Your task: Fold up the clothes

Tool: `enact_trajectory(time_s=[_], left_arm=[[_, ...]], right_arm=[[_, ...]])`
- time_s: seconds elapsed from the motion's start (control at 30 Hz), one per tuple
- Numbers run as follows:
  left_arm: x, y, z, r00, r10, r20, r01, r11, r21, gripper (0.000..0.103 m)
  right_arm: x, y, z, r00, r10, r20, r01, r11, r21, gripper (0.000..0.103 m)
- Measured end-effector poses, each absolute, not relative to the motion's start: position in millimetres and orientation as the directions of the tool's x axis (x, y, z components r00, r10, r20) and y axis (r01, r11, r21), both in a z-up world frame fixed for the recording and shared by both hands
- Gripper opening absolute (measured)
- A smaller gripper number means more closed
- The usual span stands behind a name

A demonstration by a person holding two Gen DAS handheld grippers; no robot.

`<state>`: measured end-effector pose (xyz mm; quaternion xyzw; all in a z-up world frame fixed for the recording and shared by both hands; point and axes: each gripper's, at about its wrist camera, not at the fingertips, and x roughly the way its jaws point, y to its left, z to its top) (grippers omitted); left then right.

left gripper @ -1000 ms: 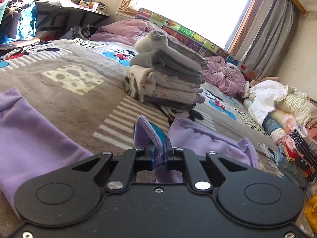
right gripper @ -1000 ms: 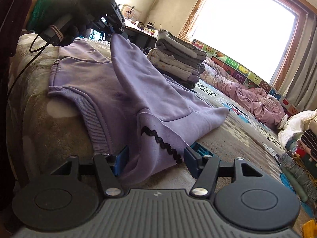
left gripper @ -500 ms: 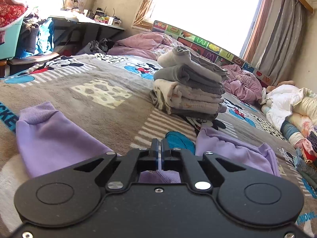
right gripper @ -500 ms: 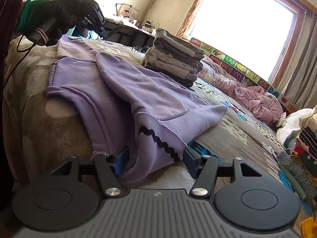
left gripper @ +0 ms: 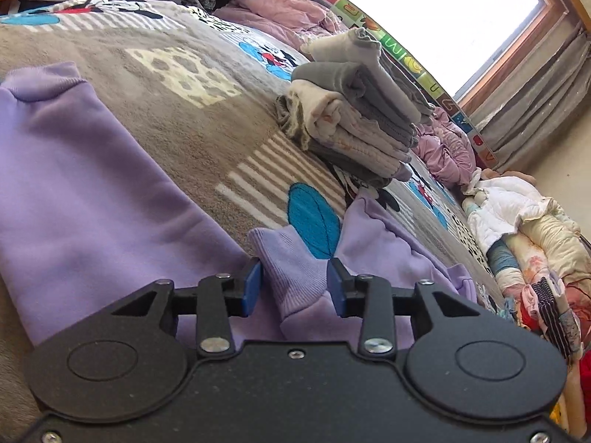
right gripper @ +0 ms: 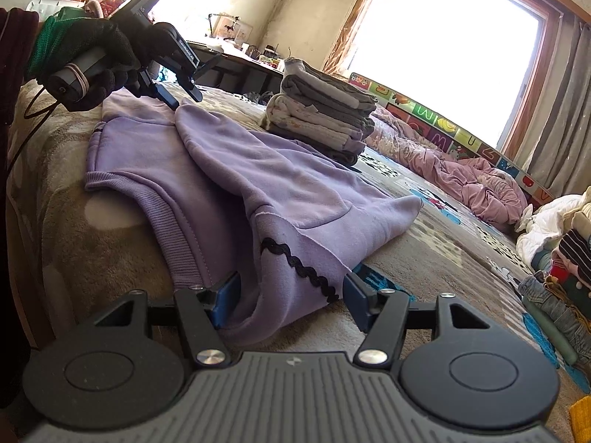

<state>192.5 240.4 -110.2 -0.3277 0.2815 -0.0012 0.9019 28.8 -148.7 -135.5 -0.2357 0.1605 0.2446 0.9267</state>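
Now the left gripper (left gripper: 294, 282), just opening, straddles the lilac sweatshirt's (right gripper: 221, 170) cuff (left gripper: 291, 258); the right gripper (right gripper: 290, 297) gapes around its hem.

This is a bedroom in someone's home. A wide bed (right gripper: 424, 254) fills the room, spread with a plush cartoon-mouse blanket (left gripper: 207, 85). At twelve o'clock sits a stack of folded clothes (right gripper: 321, 118); at two o'clock a crumpled pink quilt (right gripper: 476, 181) lies under a big sunlit window (right gripper: 443, 44) with grey curtains (right gripper: 554, 118). Loose laundry (left gripper: 535, 258) heaps up at three o'clock. A cluttered desk (right gripper: 236, 59) stands against the far wall at eleven o'clock.
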Motion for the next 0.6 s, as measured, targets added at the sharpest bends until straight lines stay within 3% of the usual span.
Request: enact_trajectory(time_s=[0.03, 0.07, 0.1, 0.2, 0.37, 0.43, 0.47, 0.53, 0.6], left_arm=[[195, 233, -110, 0.842, -0.185, -0.508, -0.163, 0.809, -0.565, 0.022], [196, 225, -107, 0.847, -0.149, -0.511, -0.156, 0.849, -0.505, 0.004], [195, 218, -103, 0.856, -0.115, -0.504, -0.147, 0.881, -0.45, 0.004], [172, 218, -80, 0.931, -0.061, -0.361, -0.098, 0.909, -0.406, 0.004], [178, 231, -97, 0.885, 0.036, -0.465, -0.212, 0.919, -0.333, 0.003], [184, 227, -101, 0.863, 0.022, -0.505, -0.2, 0.932, -0.303, 0.003], [187, 224, -103, 0.848, 0.029, -0.529, -0.205, 0.938, -0.278, 0.004], [192, 219, -106, 0.82, 0.046, -0.571, -0.214, 0.949, -0.231, 0.015], [188, 222, -102, 0.83, 0.072, -0.553, -0.237, 0.943, -0.233, 0.041]], right_arm=[[30, -149, -136, 0.828, 0.378, -0.414, -0.529, 0.769, -0.358, 0.062], [30, -149, -137, 0.828, 0.378, -0.415, -0.53, 0.77, -0.356, 0.062], [31, -149, -137, 0.827, 0.378, -0.417, -0.53, 0.77, -0.355, 0.062], [33, -149, -138, 0.824, 0.376, -0.423, -0.533, 0.769, -0.353, 0.061], [34, -149, -138, 0.821, 0.375, -0.43, -0.535, 0.768, -0.351, 0.06], [33, -149, -139, 0.822, 0.373, -0.43, -0.535, 0.765, -0.358, 0.06], [33, -149, -139, 0.823, 0.371, -0.43, -0.533, 0.765, -0.36, 0.06], [33, -148, -138, 0.823, 0.368, -0.432, -0.533, 0.763, -0.366, 0.06], [30, -148, -136, 0.824, 0.37, -0.429, -0.535, 0.757, -0.376, 0.061]])
